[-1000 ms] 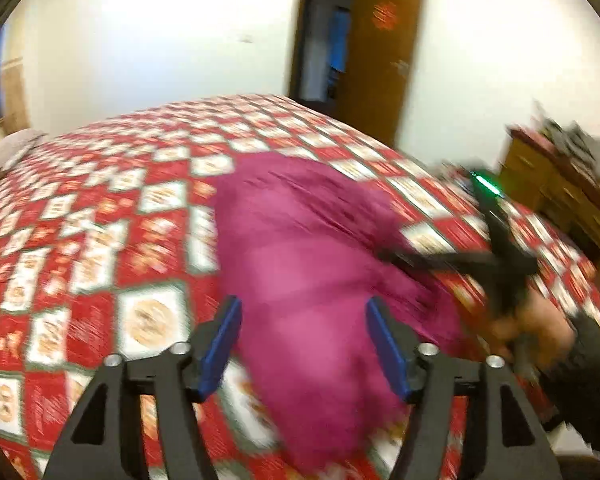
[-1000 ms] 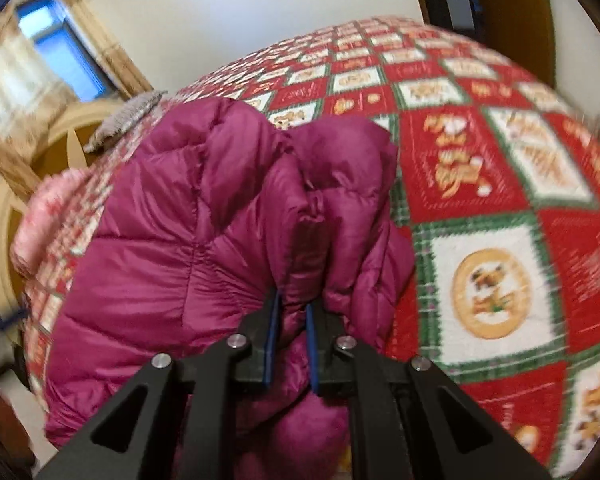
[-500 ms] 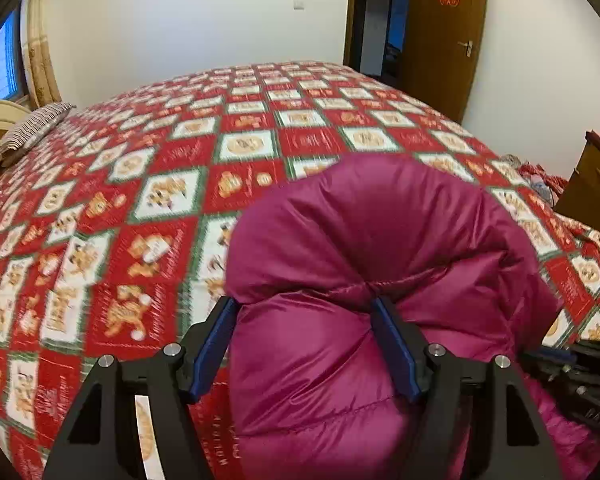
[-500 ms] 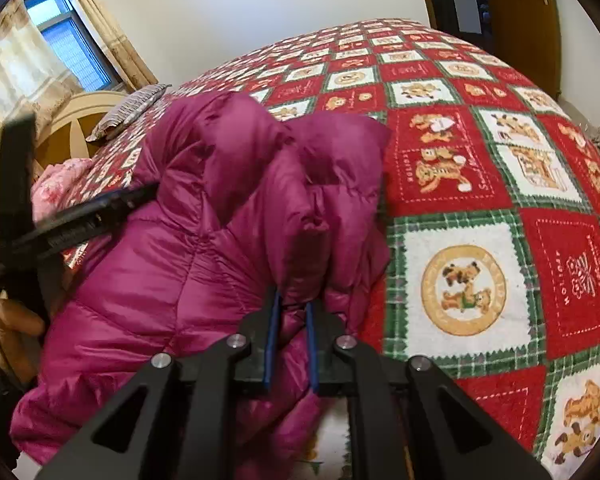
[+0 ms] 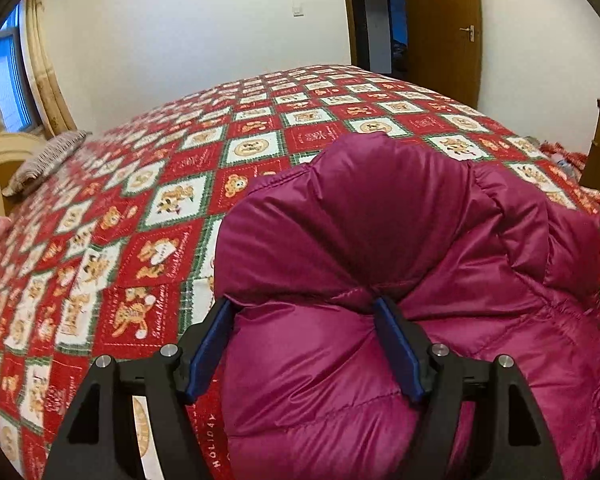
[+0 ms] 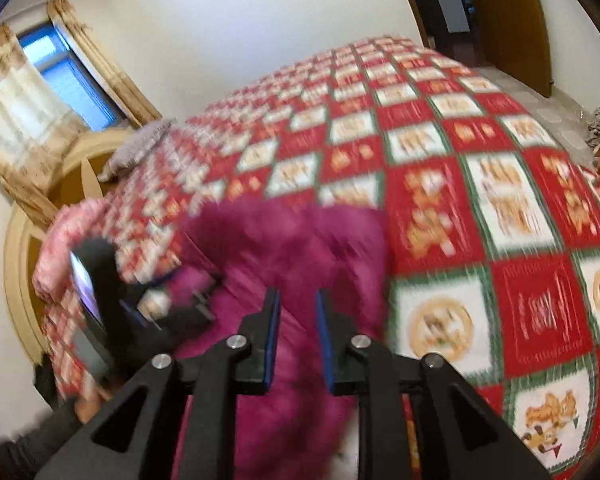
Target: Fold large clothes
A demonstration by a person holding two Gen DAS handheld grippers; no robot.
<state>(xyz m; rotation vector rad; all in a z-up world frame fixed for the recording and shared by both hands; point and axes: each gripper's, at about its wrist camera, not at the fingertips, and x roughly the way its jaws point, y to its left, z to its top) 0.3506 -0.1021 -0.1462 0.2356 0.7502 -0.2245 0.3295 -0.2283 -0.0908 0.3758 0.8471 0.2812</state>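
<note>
My left gripper (image 5: 304, 312) straddles a puffy fold of the jacket (image 5: 400, 264), its jaws wide apart and the bulk bunched dead ahead on the bedspread (image 5: 152, 208). My right gripper (image 6: 296, 308) is slightly parted, gripping nothing, jacket just beyond its tips, so left is nearer.

The jacket (image 5: 400, 280) lies on the bedspread (image 5: 180, 200), with the pillow (image 5: 44, 156) far left and the door (image 5: 444, 28) behind.
</note>
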